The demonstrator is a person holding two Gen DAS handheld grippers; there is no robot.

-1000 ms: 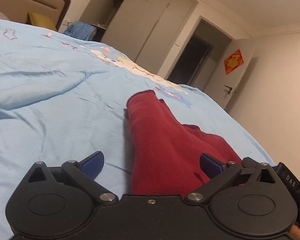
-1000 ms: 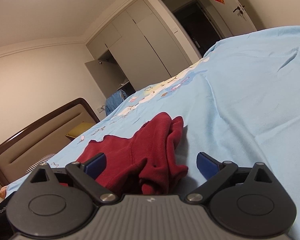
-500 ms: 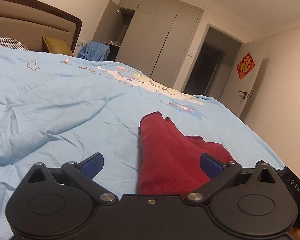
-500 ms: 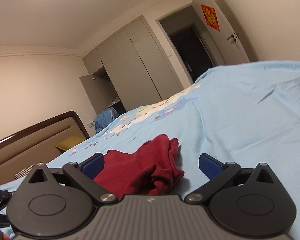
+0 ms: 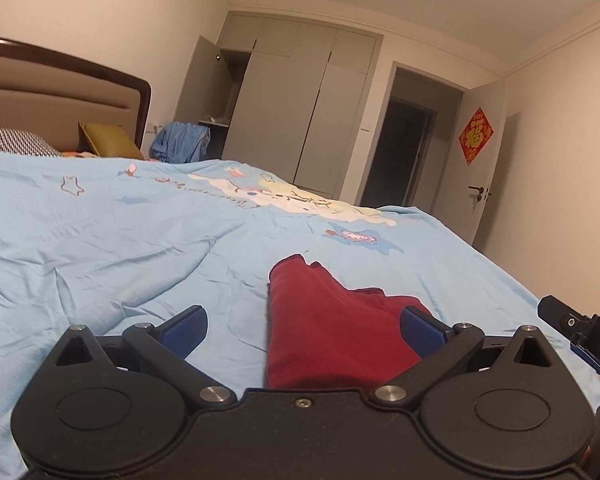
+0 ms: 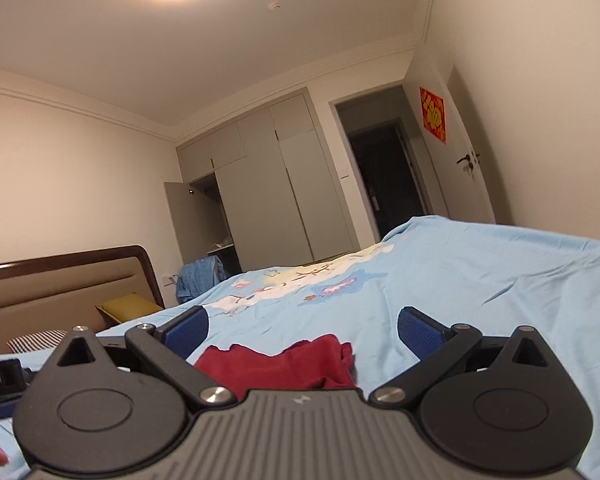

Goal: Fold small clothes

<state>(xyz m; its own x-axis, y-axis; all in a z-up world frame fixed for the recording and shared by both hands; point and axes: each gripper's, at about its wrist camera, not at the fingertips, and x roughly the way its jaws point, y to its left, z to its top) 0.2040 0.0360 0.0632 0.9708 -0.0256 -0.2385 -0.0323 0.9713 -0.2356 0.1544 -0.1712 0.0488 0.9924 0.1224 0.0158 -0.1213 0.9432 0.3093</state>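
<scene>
Both tools, left tool (image 5: 303, 330) and right tool (image 6: 303, 330), are hovering with fingers spread apart over the folded red garment (image 5: 324, 332) lying on the blue bed (image 5: 100, 248).

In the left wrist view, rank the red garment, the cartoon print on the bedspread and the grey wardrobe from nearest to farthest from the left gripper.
1. red garment, lying between the left gripper fingers.
2. cartoon print, mid-bed, beyond it.
3. grey wardrobe, against the far wall.
</scene>
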